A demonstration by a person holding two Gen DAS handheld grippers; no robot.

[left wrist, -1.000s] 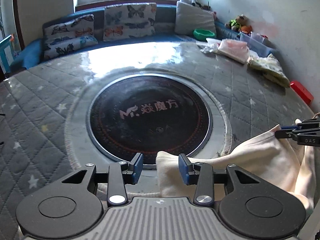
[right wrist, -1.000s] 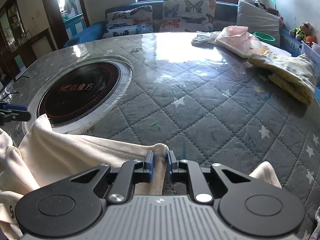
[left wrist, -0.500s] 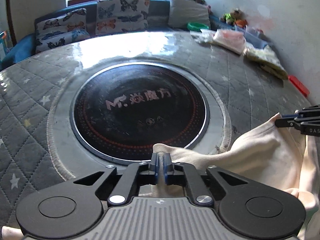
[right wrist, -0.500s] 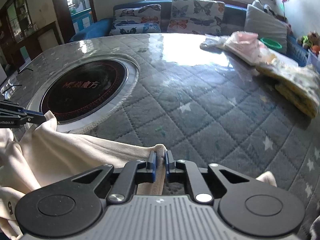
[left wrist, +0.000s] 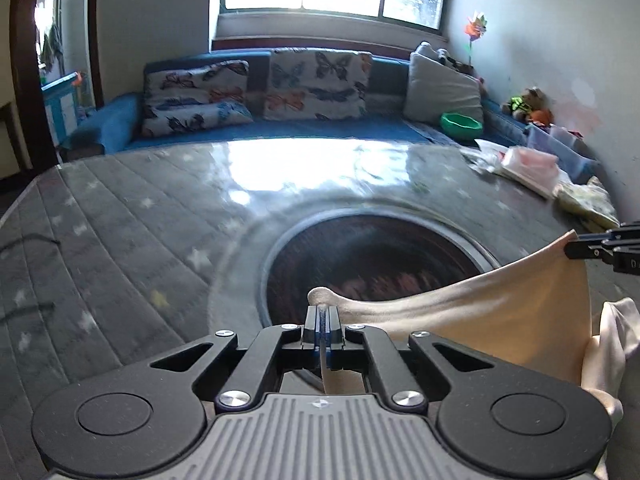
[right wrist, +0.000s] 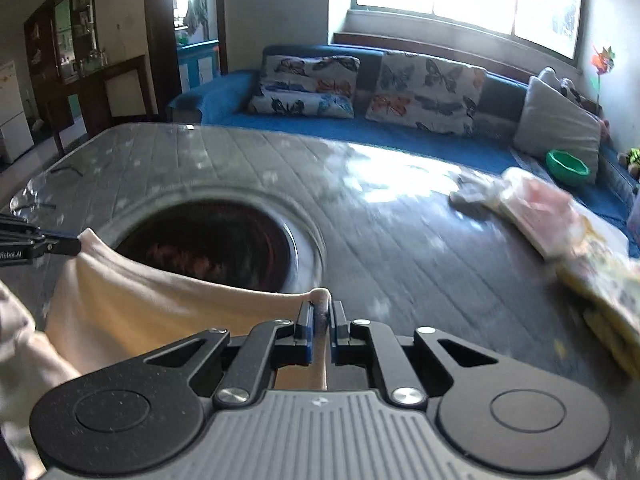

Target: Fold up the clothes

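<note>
**Both claws lifted the cream garment off the quilted table**

Half a second earlier both claws sat low over the table with the cloth slumped on it; by this moment they had risen, and the view had tipped up to take in the sofa and window. The left gripper (left wrist: 321,322) was pressed together on a bunched corner of the cream garment (left wrist: 500,320), a small nub of fabric poking out just past its fingertips. From there the top edge of the cloth ran rightward in a shallow sag to the right gripper (left wrist: 588,249), which pinched the other corner. In the right wrist view the right gripper (right wrist: 319,326) was likewise clamped on the cream garment (right wrist: 160,312), with the left gripper (right wrist: 48,246) holding the far corner at the left edge. The cloth hung between the two claws as a sheet, in front of the round black cooktop (left wrist: 380,264) set into the grey quilted table (left wrist: 120,240). Folded clothes (right wrist: 560,224) lay at the table's right side, blurred.
</note>
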